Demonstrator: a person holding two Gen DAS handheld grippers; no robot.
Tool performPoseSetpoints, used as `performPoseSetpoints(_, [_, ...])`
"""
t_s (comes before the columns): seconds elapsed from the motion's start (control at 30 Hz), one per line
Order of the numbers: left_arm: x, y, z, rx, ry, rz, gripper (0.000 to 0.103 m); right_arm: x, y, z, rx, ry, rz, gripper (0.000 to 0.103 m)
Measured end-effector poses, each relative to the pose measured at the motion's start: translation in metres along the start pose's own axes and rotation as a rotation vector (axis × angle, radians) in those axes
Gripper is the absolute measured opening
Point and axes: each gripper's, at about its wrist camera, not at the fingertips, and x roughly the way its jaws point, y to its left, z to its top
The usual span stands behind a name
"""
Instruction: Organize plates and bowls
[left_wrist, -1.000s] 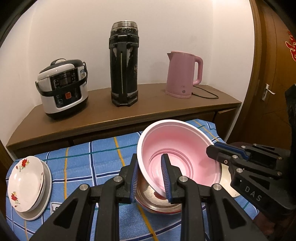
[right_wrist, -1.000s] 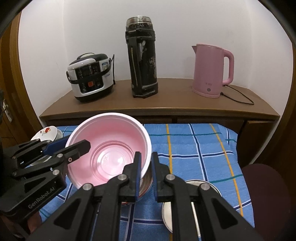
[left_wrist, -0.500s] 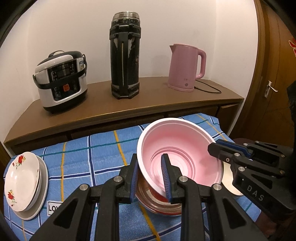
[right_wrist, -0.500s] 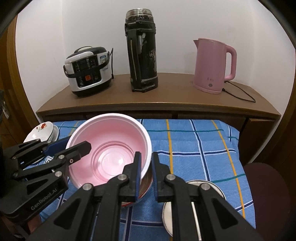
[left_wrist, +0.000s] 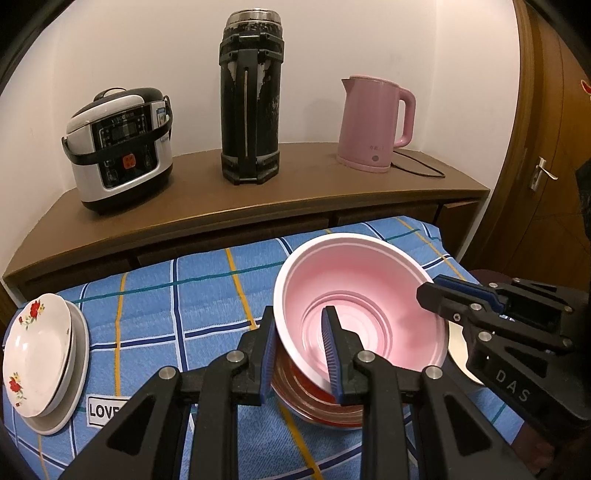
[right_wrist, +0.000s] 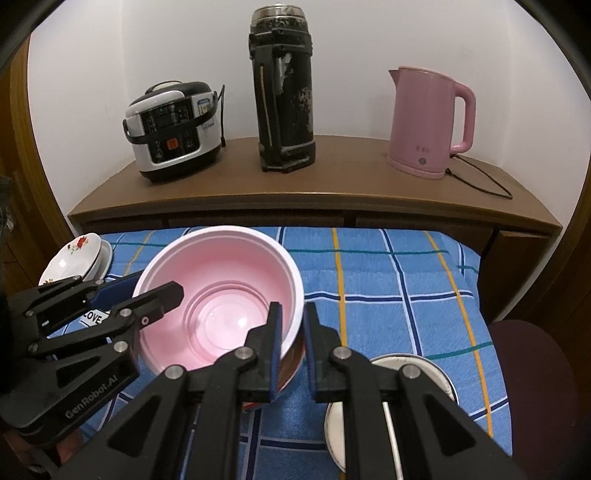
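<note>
- Pink plastic bowl (left_wrist: 364, 306), tilted, held above a red-and-steel bowl (left_wrist: 317, 402) on the blue checked tablecloth (left_wrist: 184, 295)
- Left gripper (left_wrist: 300, 350) clamped on the pink bowl's near-left rim, one finger inside, one outside
- Right gripper (right_wrist: 292, 343) clamped on the bowl's opposite rim, likewise one finger inside, one outside
- Floral white dish (left_wrist: 35, 350) stacked on a grey plate (left_wrist: 79, 369) at the cloth's left edge, well apart from the bowls
- Steel plate (right_wrist: 428, 373) on the cloth just beside the right gripper, partly hidden
- Behind, on a brown wooden sideboard (right_wrist: 332, 184): rice cooker (left_wrist: 118, 142), tall black thermos (left_wrist: 251, 96), pink electric kettle (left_wrist: 373, 123)
</note>
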Motion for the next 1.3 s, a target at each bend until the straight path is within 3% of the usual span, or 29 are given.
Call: performPoseSetpoints(1.3, [0.022, 0.003, -0.004, -0.014, 0.063, -0.003, 0.026, 0.020, 0.000, -0.008, -0.007, 0.044, -0.005, 0.012])
